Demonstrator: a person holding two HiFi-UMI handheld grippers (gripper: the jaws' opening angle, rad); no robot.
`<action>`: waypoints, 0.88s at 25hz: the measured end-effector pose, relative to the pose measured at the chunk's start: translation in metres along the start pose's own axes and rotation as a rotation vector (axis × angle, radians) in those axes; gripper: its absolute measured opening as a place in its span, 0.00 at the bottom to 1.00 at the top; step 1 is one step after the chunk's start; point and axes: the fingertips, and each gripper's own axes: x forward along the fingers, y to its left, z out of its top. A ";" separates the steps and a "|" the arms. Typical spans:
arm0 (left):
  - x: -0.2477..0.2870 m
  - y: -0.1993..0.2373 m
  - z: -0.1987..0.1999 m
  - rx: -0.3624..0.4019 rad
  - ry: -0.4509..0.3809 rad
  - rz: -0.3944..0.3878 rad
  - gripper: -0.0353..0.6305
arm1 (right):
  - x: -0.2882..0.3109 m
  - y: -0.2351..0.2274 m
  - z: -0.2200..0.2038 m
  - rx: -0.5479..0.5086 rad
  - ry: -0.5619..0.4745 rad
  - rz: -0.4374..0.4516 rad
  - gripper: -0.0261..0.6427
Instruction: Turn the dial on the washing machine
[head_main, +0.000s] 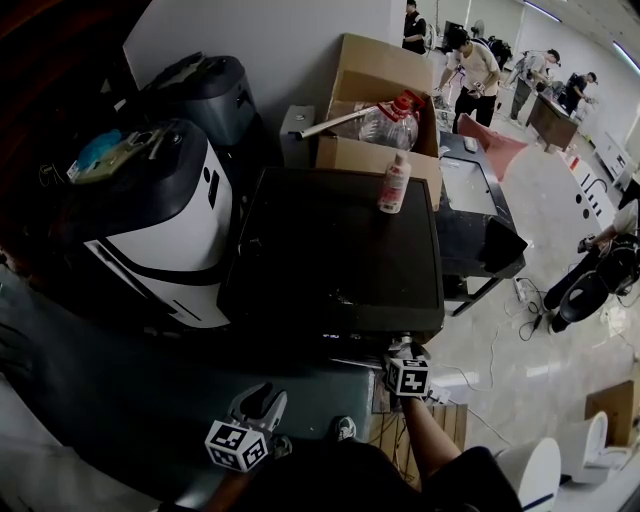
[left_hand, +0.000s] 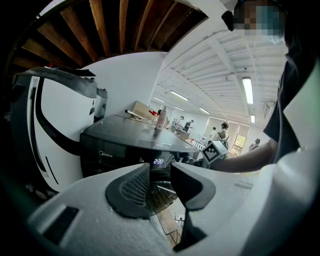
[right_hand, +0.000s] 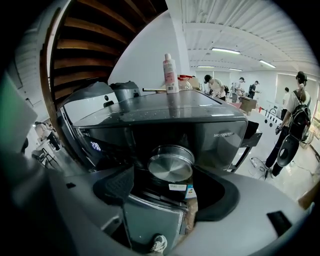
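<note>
One step short of grip: right tool spread, lined up on round silver metal dial of dark grey washing machine, left tool gaping empty; next, pinch and twist.

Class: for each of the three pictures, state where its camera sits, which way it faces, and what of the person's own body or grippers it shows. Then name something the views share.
Head view: on the person's head, looking steeply down on the dark grey washing machine; shows the left gripper, right gripper and a forearm.
Left gripper view: low, looking along its open jaws across the machine's front; shows the right gripper and arm.
Right gripper view: faces the machine's front, open jaws flanking the round silver dial.
Shared: the white bottle with a pink label appears in all three.
</note>
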 end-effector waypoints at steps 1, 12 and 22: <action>0.000 0.000 0.000 0.000 0.001 0.000 0.26 | 0.000 -0.001 0.000 0.001 -0.001 0.000 0.56; 0.001 0.002 0.000 0.004 0.003 -0.009 0.26 | 0.006 -0.003 -0.004 0.051 0.016 0.010 0.55; -0.003 0.006 0.001 0.000 0.002 -0.005 0.26 | 0.010 -0.004 -0.009 0.089 0.035 0.007 0.55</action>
